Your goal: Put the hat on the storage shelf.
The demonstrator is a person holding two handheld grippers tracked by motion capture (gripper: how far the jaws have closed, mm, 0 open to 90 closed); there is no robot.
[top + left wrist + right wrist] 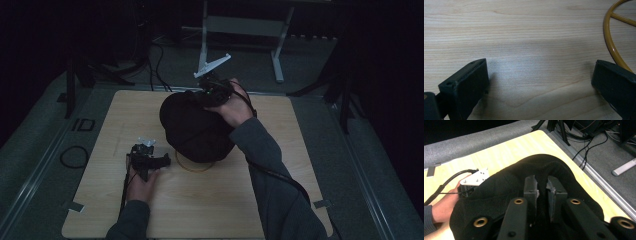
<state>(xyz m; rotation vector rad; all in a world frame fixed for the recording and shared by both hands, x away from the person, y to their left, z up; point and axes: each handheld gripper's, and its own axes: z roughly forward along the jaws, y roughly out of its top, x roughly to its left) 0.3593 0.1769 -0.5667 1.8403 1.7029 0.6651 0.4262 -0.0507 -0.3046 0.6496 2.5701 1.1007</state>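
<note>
A black fabric hat (197, 130) sits mid-table over a yellow wire ring (192, 166), whose rim peeks out at its near edge. My right gripper (212, 92) is at the hat's far top edge. In the right gripper view it (542, 187) is shut on a fold of the black fabric (506, 187). My left gripper (163, 161) lies low on the wooden table (200, 200) just left of the ring. It (540, 82) stands open over bare wood, with the yellow ring (610, 42) beside its right jaw.
A metal frame's legs (277, 50) and cables (155, 60) stand on the grey floor beyond the table. A black cable loop (74, 156) lies off the left edge. Tape tabs (75, 206) mark the near corners. The other hand's gripper plate (475, 178) shows behind the hat.
</note>
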